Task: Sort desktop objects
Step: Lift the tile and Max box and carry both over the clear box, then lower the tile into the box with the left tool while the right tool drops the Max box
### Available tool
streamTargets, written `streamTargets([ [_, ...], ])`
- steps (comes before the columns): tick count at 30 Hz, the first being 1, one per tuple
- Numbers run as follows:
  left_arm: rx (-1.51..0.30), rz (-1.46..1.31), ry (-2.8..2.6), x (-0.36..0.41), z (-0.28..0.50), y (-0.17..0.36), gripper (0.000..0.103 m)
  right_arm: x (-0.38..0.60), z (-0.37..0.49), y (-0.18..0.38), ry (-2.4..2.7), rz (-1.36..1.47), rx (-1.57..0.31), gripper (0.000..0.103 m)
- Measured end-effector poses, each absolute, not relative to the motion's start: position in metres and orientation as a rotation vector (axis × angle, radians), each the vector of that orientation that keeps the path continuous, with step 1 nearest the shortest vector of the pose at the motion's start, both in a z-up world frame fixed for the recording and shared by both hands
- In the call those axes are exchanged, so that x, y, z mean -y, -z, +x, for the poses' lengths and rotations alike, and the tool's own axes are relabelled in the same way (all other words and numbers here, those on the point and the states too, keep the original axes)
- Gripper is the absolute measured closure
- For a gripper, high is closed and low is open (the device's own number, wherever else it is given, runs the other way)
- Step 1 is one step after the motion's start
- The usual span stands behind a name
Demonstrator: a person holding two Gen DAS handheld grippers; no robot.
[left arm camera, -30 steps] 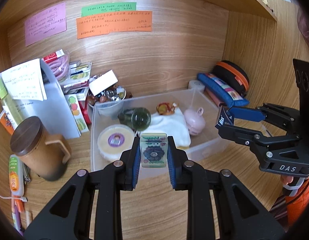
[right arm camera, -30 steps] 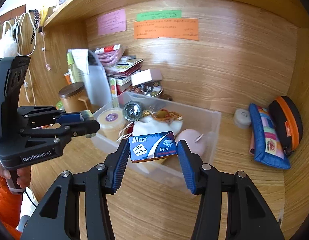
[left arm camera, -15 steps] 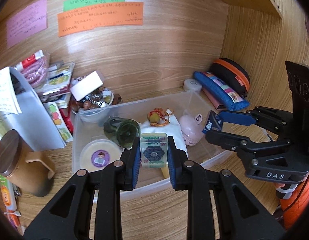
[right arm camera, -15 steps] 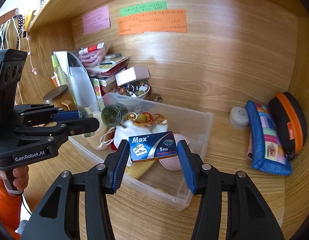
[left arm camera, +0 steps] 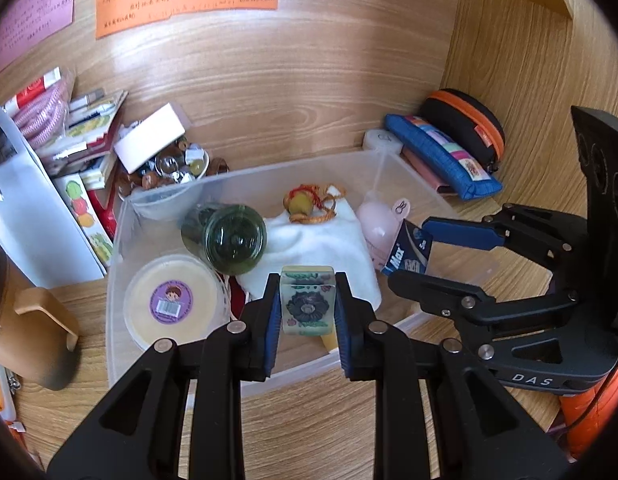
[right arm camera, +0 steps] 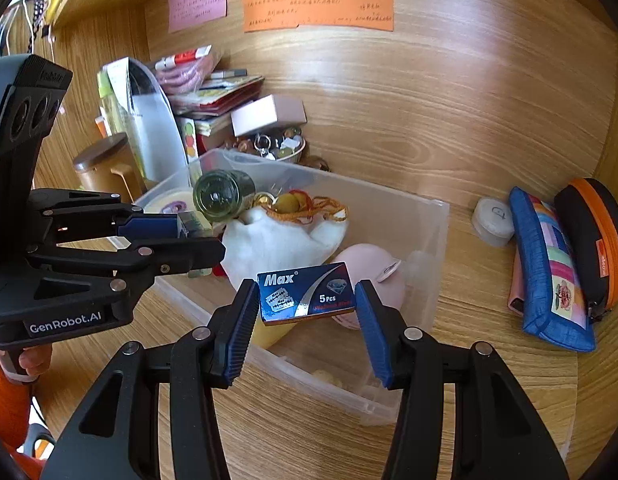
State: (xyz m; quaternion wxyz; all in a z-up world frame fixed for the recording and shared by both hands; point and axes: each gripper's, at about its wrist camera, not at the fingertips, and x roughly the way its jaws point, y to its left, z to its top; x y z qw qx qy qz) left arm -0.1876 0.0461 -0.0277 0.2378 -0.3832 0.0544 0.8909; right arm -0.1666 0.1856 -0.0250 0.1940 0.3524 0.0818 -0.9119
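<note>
My left gripper (left arm camera: 307, 308) is shut on a green mahjong tile (left arm camera: 307, 304) with a flower print, held over the near edge of the clear plastic bin (left arm camera: 113, 280). My right gripper (right arm camera: 307, 300) is shut on a blue Max razor-blade box (right arm camera: 305, 292), held over the bin's (right arm camera: 437, 240) near right side. The right gripper also shows in the left wrist view (left arm camera: 413, 256), close to the right of the tile. The bin holds a green glass jar (left arm camera: 233, 240), a round cream tin (left arm camera: 171, 300), a white cloth (left arm camera: 317, 244), a pink round case (left arm camera: 379, 224) and an orange-corded charm (left arm camera: 309, 208).
A brown lidded mug (left arm camera: 25, 320) stands left of the bin. Books, a white folder (left arm camera: 33, 204) and a bowl of trinkets (left arm camera: 169, 168) crowd the back left. A blue pencil case (right arm camera: 549, 264), a black-orange pouch (right arm camera: 597, 236) and a small white pot (right arm camera: 493, 220) lie at right.
Both grippers have moved forward over the bin, each still holding its object. The bin now sits closer and lower in both views.
</note>
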Motion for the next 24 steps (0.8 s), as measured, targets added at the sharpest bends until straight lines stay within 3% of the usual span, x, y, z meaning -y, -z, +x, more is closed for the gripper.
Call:
streamTargets([
  [16,-0.099,-1.102,-2.425,-0.0413,-0.1917,0.0388,0.079,-0.1746,-0.1686,0.0265,2.593,0.993,-0.349,0.056],
  [24,-0.075,-1.107,-2.430,-0.0360,-0.1936,0.0391,0.074,-0.1751,-0.1721,0.0276,2.602,1.002,-0.354,0.053],
])
